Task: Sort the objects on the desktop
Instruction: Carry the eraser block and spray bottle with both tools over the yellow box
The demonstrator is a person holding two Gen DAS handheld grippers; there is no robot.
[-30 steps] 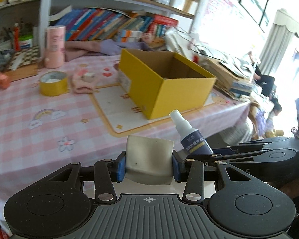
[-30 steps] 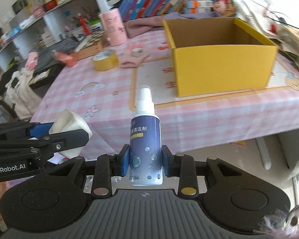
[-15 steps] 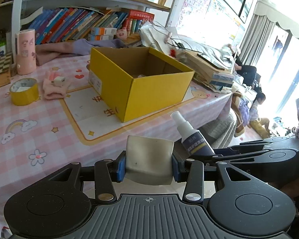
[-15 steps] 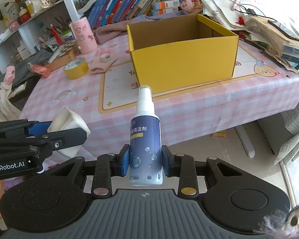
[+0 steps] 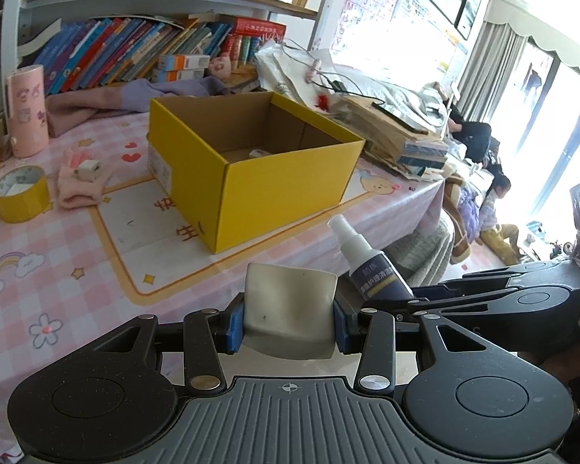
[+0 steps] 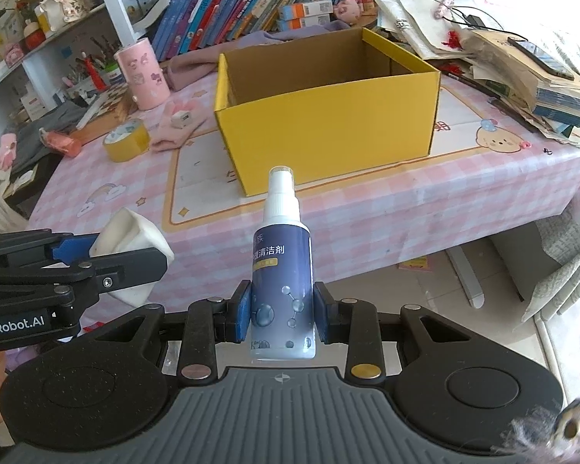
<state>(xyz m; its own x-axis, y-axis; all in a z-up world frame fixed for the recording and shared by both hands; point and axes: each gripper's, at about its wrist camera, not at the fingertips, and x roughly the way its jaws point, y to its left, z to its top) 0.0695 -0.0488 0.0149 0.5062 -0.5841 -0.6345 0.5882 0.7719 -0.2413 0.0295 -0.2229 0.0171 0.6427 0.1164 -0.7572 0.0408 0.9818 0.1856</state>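
Note:
My left gripper is shut on a white sponge block, held off the table's front edge; the sponge also shows in the right wrist view. My right gripper is shut on a blue spray bottle with a white nozzle, upright, beside the left one; the bottle also shows in the left wrist view. An open yellow cardboard box stands on the pink checked table ahead, with a small white item inside.
A yellow tape roll, a pink cloth with a white cube and a pink cylinder lie left of the box. A paper and book pile crowds the right. Bookshelves stand behind.
Both grippers, still holding their objects, have swung so the yellow box sits more central and closer in view; the tape roll and pink cloth shifted left in the left wrist view.

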